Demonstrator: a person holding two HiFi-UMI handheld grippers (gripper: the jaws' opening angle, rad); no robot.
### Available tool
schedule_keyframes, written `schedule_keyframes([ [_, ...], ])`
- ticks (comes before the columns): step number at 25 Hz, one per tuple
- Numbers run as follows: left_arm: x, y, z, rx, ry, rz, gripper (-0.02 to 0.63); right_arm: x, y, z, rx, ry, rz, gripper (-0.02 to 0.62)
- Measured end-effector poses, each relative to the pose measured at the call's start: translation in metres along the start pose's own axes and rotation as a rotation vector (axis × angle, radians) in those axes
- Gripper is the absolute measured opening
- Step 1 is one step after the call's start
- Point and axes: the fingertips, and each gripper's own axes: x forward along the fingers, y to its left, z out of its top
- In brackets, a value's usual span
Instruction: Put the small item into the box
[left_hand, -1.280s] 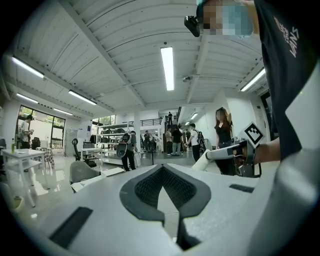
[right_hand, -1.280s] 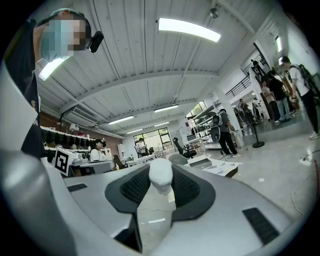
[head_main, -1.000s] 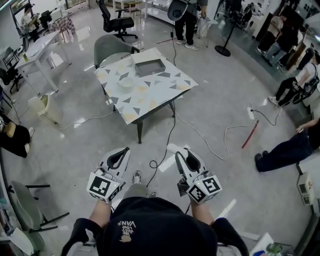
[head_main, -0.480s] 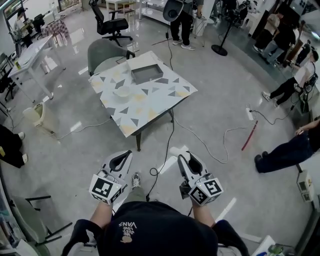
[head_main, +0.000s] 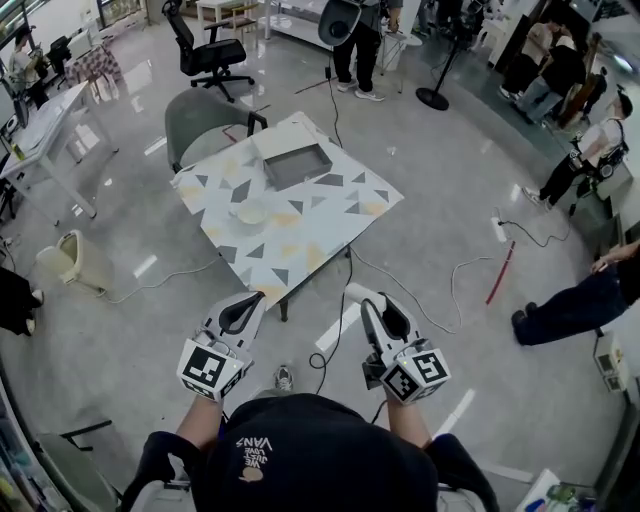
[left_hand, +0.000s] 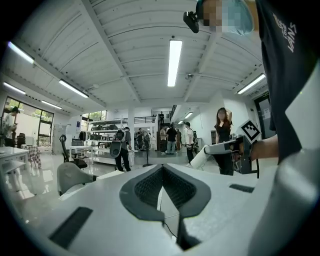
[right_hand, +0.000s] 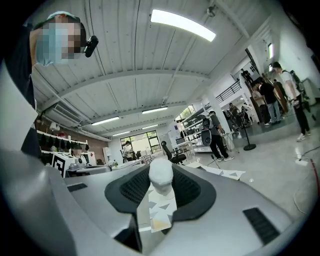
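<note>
Here, left gripper (left_hand: 162, 169) jaws pressed together, empty; right gripper (right_hand: 161, 194) pinching white small item (right_hand: 161, 174); inverted "VANS" lettering (head_main: 255, 447) on dark garment; box (head_main: 297, 165) on table (head_main: 300, 245).

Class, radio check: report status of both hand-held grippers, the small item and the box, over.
Left hand-held gripper shut, empty. Right hand-held gripper shut on small white item. Box on table ahead, not reached. White dish sits nearer than box.
</note>
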Motion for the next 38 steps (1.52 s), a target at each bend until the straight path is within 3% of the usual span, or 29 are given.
schedule_keyframes([
  [9,0.033,0.042,-0.017,-0.039,0.022,-0.054,0.006,0.039,-0.017,-0.007,0.023,0.014,-0.071,0.126],
  [14,0.057,0.052,-0.021,-0.047,0.046,-0.041,0.006,0.061,-0.042,-0.005,0.039,0.021,-0.060,0.126],
  [22,0.135,0.054,-0.015,-0.055,0.046,0.046,0.006,0.103,-0.119,0.022,0.042,0.026,0.019,0.126],
  [31,0.235,0.045,0.005,-0.071,0.019,0.193,0.006,0.151,-0.215,0.060,0.005,0.075,0.176,0.126],
  [38,0.273,0.043,0.004,-0.098,0.021,0.310,0.006,0.183,-0.255,0.066,-0.002,0.115,0.281,0.126],
])
